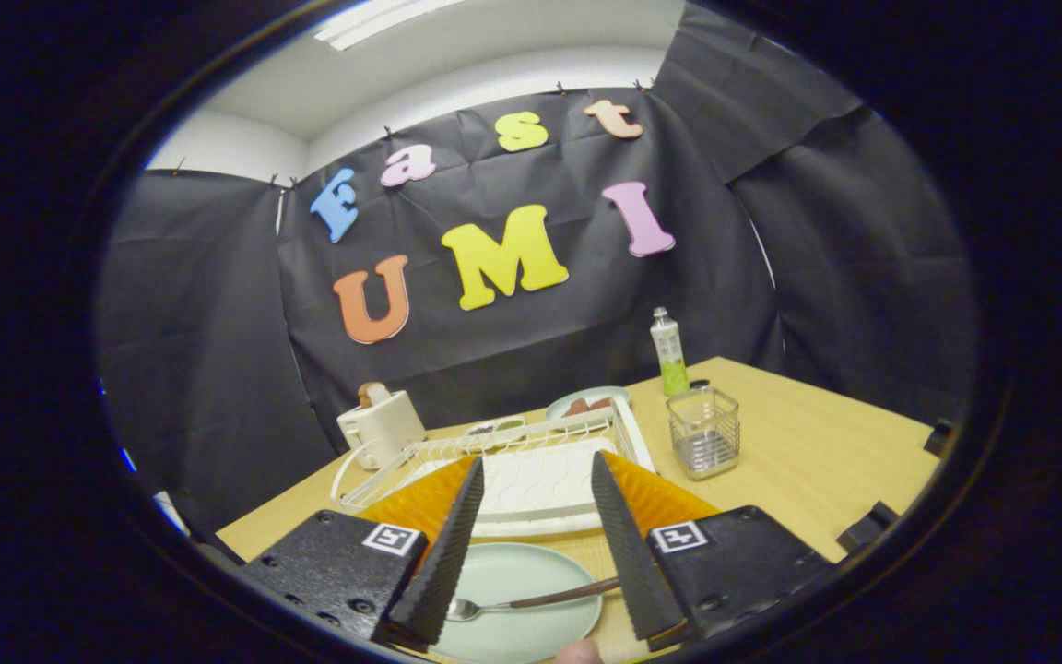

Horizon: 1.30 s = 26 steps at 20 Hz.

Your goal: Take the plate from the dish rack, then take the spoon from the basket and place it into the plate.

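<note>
A pale green plate (531,576) lies on the wooden table just below and between my fingers. A spoon (531,604) with a dark handle rests flat across the plate, bowl toward the left finger, handle running under the right finger. My gripper (536,470) hangs above them, open, with nothing between its fingers. The white wire dish rack (531,461) stands just beyond the plate. The clear wire basket (703,433) stands to the right of the rack.
A white toaster (381,426) stands at the back left of the table. Behind the rack are a plate with red food (586,403) and a small dish (492,428). A green and white tube (669,352) stands behind the basket.
</note>
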Each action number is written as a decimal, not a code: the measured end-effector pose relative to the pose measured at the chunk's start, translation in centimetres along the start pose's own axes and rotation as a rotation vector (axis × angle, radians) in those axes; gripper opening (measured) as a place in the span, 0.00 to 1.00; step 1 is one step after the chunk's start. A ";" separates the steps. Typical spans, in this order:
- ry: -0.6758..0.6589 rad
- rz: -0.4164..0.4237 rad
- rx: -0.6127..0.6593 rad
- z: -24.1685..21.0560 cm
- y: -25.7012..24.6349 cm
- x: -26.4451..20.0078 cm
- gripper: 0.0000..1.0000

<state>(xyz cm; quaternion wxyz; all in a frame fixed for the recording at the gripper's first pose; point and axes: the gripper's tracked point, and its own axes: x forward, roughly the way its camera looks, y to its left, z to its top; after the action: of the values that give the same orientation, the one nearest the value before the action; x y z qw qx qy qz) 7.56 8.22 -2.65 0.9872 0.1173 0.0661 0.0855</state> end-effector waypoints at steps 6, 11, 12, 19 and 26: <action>-0.081 -0.036 -0.156 4.0 -0.1 -3.7 1.00; -0.082 0.011 -0.162 4.1 1.6 -5.4 1.00; -0.077 0.018 -0.166 3.7 1.9 -5.7 1.00; -0.104 0.025 -0.210 2.3 4.0 -6.2 1.00; -0.170 0.002 -0.182 2.0 6.1 -6.8 1.00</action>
<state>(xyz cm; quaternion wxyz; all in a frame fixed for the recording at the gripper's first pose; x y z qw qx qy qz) 0.33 12.37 1.49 0.9957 0.0343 -0.0258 0.0820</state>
